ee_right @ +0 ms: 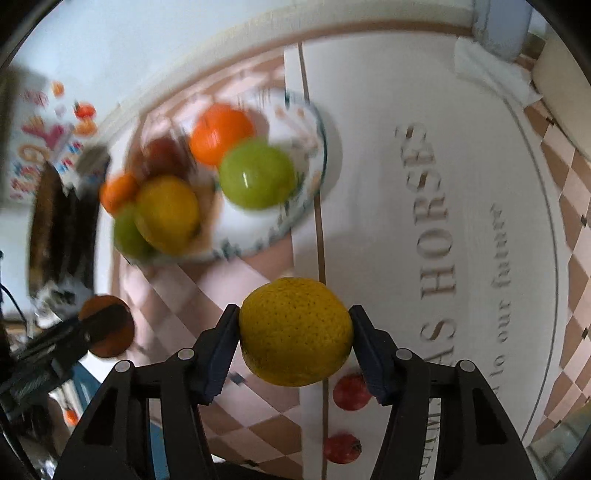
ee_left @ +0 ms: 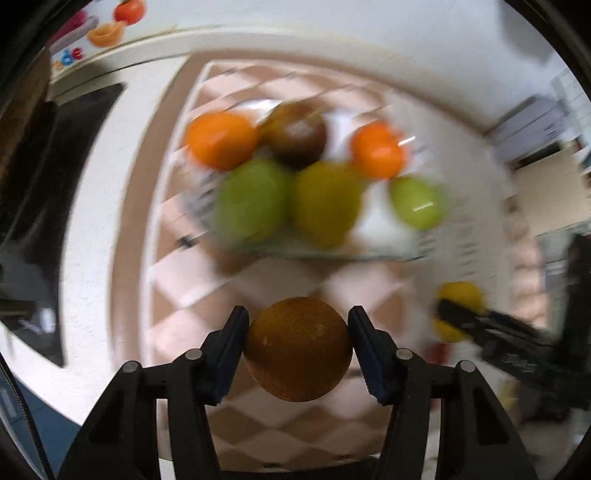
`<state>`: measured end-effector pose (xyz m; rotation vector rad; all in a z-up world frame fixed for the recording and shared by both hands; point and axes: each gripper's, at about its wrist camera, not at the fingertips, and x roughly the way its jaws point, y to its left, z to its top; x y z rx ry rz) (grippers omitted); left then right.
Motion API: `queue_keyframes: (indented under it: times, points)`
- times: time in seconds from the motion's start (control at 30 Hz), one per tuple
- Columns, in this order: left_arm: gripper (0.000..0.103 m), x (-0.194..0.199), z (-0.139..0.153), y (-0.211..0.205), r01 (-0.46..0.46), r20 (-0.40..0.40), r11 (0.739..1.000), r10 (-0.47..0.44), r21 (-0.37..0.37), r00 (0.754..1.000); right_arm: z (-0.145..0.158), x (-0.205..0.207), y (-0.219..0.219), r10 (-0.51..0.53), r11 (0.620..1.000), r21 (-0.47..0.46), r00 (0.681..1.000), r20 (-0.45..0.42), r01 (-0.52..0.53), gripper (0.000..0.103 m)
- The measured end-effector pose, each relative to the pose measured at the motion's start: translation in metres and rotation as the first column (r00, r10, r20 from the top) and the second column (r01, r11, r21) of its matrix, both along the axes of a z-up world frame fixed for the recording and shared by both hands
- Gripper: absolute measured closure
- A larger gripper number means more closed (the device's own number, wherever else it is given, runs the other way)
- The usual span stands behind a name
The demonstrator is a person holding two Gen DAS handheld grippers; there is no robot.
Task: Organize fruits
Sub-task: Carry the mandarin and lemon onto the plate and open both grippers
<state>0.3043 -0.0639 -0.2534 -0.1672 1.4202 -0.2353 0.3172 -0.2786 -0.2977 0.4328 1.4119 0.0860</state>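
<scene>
My left gripper (ee_left: 297,332) is shut on a dark orange fruit (ee_left: 297,349) and holds it above the checked tablecloth, short of the fruit bowl (ee_left: 384,236). My right gripper (ee_right: 294,328) is shut on a yellow citrus fruit (ee_right: 295,330). The bowl (ee_right: 310,199) holds two oranges (ee_left: 221,139), a dark reddish fruit (ee_left: 295,133), green apples (ee_left: 253,199) and a yellow-green fruit (ee_left: 325,203). The right gripper with its yellow fruit shows low right in the left wrist view (ee_left: 460,295). The left gripper's orange fruit shows at the left in the right wrist view (ee_right: 107,325).
Two small red fruits (ee_right: 351,392) lie on the white printed cloth (ee_right: 406,184) below the right gripper. A dark object (ee_right: 59,229) lies left of the bowl. A colourful fruit poster (ee_left: 107,29) is at the far left wall. Both views are motion-blurred.
</scene>
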Motion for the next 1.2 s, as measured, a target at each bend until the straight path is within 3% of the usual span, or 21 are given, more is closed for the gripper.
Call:
queue_keyframes:
  times: [0.1, 0.2, 0.3, 0.47, 0.87, 1.2]
  points:
    - [0.050, 0.014, 0.014, -0.022, -0.006, -0.022, 0.994, 0.003, -0.110, 1.000, 0.012, 0.026, -0.016, -0.024, 0.999, 0.047, 0.999, 0.023, 0.023, 0.041]
    - [0.049, 0.039, 0.019, -0.041, -0.005, -0.037, 0.989, 0.000, -0.146, 0.999, 0.017, 0.057, -0.025, -0.032, 0.997, 0.071, 0.999, 0.026, 0.030, 0.041]
    - [0.049, 0.060, 0.010, -0.059, -0.019, -0.038, 0.992, 0.014, -0.126, 0.999, 0.010, 0.089, -0.026, -0.024, 0.997, 0.075, 1.000, 0.010, 0.023, 0.041]
    - [0.049, 0.080, -0.016, -0.061, -0.071, -0.106, 0.991, 0.059, -0.111, 0.993, -0.007, 0.121, -0.021, 0.016, 0.999, 0.042, 1.000, -0.019, -0.015, 0.041]
    - [0.049, 0.085, -0.039, -0.069, -0.096, -0.119, 0.995, 0.091, -0.038, 0.989, -0.026, 0.146, -0.023, 0.069, 0.997, 0.031, 0.997, -0.044, -0.068, 0.041]
    - [0.048, 0.089, -0.045, -0.078, -0.086, -0.115, 0.996, 0.084, -0.013, 0.990, -0.031, 0.148, -0.024, 0.101, 0.992, 0.083, 0.993, -0.062, -0.096, 0.036]
